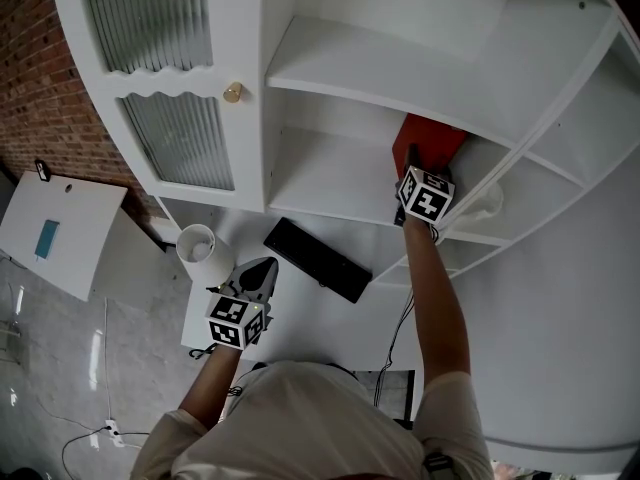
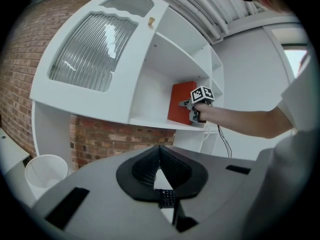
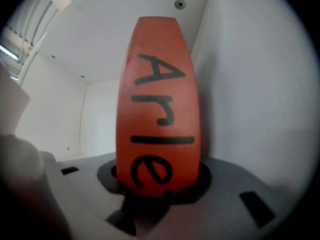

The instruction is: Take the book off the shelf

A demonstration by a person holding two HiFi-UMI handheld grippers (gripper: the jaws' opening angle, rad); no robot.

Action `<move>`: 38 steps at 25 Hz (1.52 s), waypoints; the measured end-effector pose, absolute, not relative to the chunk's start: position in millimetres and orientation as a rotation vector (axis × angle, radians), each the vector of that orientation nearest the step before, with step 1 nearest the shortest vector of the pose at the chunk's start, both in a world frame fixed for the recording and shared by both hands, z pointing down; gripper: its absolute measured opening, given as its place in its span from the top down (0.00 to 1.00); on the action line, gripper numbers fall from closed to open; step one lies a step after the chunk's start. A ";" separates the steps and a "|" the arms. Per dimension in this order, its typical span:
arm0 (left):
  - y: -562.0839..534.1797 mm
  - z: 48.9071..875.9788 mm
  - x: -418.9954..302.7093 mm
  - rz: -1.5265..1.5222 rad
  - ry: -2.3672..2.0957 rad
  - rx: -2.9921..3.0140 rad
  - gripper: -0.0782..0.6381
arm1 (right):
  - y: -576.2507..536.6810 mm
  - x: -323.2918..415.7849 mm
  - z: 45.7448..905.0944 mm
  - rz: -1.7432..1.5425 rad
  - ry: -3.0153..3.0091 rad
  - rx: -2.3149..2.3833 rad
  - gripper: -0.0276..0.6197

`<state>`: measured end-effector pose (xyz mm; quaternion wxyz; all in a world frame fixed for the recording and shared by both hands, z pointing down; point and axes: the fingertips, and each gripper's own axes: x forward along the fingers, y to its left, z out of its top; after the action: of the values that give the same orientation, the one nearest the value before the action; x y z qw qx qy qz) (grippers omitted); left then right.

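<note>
A red book [image 1: 428, 140] with dark lettering on its spine stands upright at the right end of the white shelf [image 1: 320, 183], against the side wall. My right gripper [image 1: 412, 165] reaches level into the shelf and is shut on the book's spine [image 3: 157, 104], low down, with a jaw on either side. The left gripper view shows the book [image 2: 180, 103] and the right gripper [image 2: 192, 107] from the side. My left gripper [image 1: 260, 271] hangs low in front of the cabinet, apart from the book; its jaws [image 2: 160, 149] are shut and hold nothing.
A door with ribbed glass [image 1: 175, 133] and a gold knob [image 1: 232, 92] closes the cabinet's left part. Below the shelf lie a black flat box [image 1: 317, 259] and a white cup [image 1: 197, 246]. A brick wall [image 2: 115, 139] is behind; a white board [image 1: 60, 230] leans at left.
</note>
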<state>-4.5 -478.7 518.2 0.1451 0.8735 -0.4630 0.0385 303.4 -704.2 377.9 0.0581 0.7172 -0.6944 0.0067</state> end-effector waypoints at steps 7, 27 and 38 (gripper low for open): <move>-465.9 512.6 -14.5 0.088 -1.332 2.532 0.90 | -675.3 299.6 372.6 0.029 -2.135 2.169 0.71; -421.9 514.2 -19.5 0.099 -1.100 2.648 0.90 | -552.6 284.1 367.4 0.038 -2.074 2.219 0.71; -397.9 518.9 -9.9 0.141 -0.894 2.730 0.90 | -469.8 270.6 379.5 0.064 -2.035 2.268 0.71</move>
<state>-9.9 -397.9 518.9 0.1321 0.9409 -0.3081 0.0484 270.6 -469.8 379.5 0.0472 0.7433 -0.6670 0.0209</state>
